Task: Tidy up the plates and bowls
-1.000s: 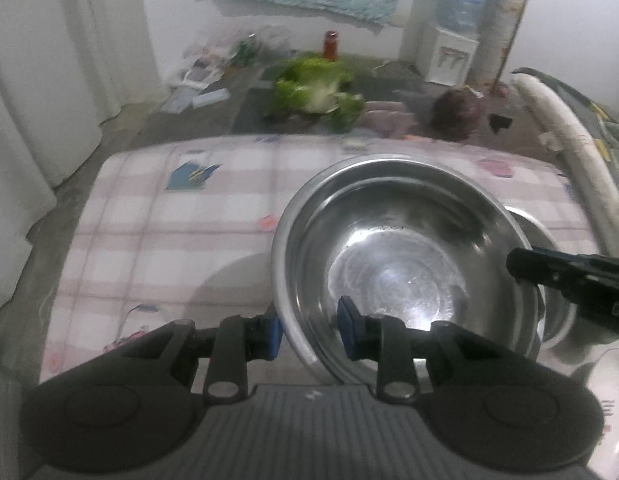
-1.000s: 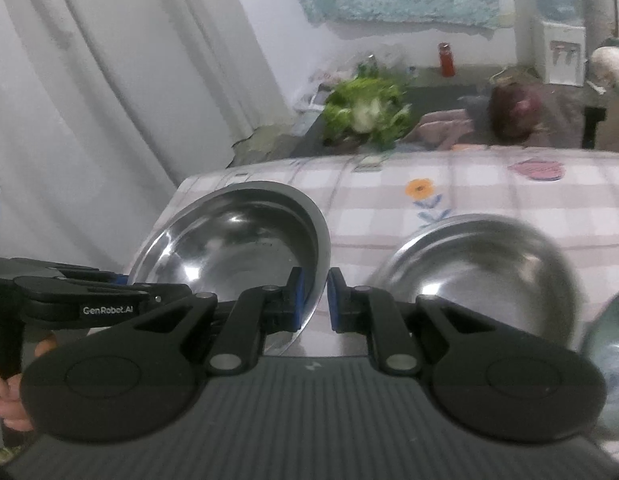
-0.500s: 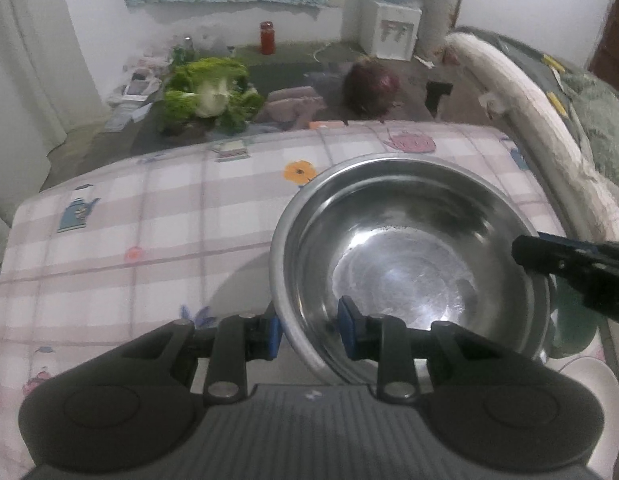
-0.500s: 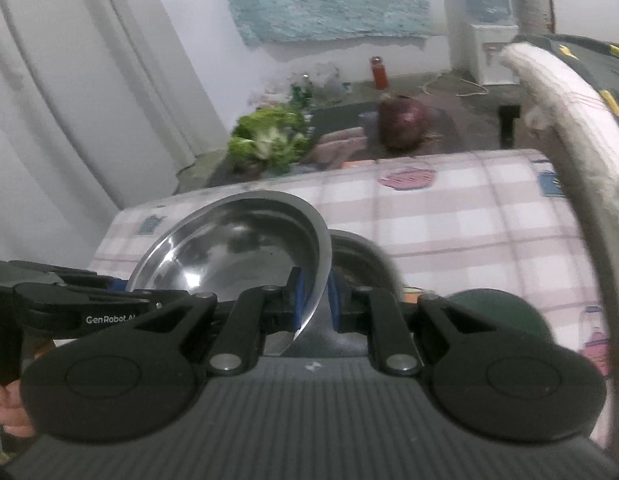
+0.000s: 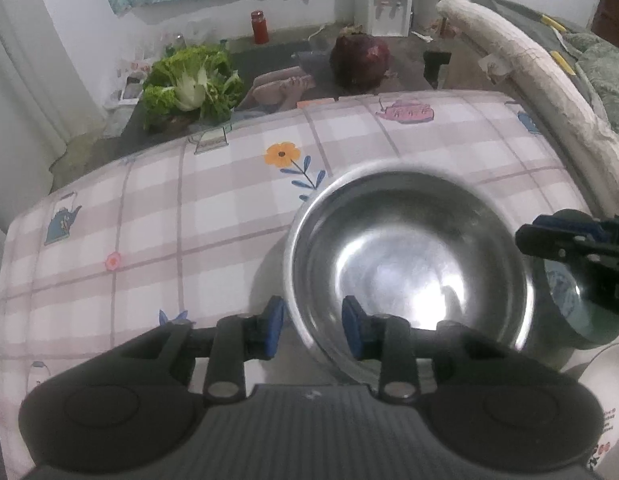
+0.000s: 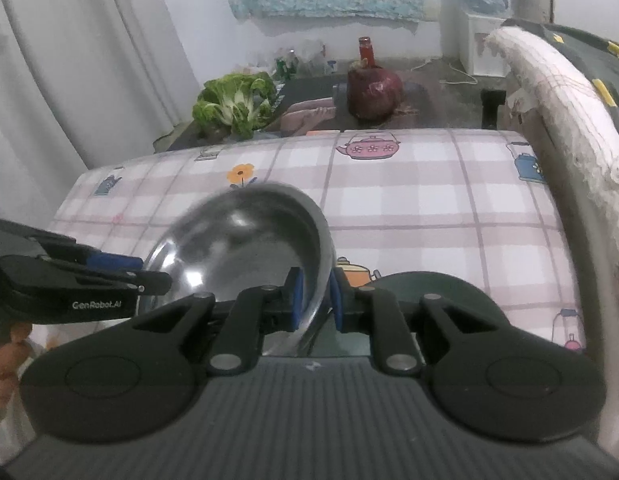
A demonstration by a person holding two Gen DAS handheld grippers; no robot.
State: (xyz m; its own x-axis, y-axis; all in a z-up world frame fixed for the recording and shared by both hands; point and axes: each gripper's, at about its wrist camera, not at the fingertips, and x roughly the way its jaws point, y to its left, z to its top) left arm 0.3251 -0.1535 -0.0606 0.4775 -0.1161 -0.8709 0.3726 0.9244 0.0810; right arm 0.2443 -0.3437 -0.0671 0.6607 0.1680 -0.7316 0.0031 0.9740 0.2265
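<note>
Checked tablecloth (image 5: 229,208) covers the surface. Steel bowl (image 5: 409,264) sits near its right edge, against a dark green bowl (image 6: 429,284). Left gripper (image 5: 311,330) and right gripper (image 6: 314,300) straddle opposite rims, jaws just opening, pads apparently clear.

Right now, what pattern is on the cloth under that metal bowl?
Pale pink-and-white checks on the tablecloth, dotted with teapots, kettles and flowers; clearest in the right wrist view.
</note>
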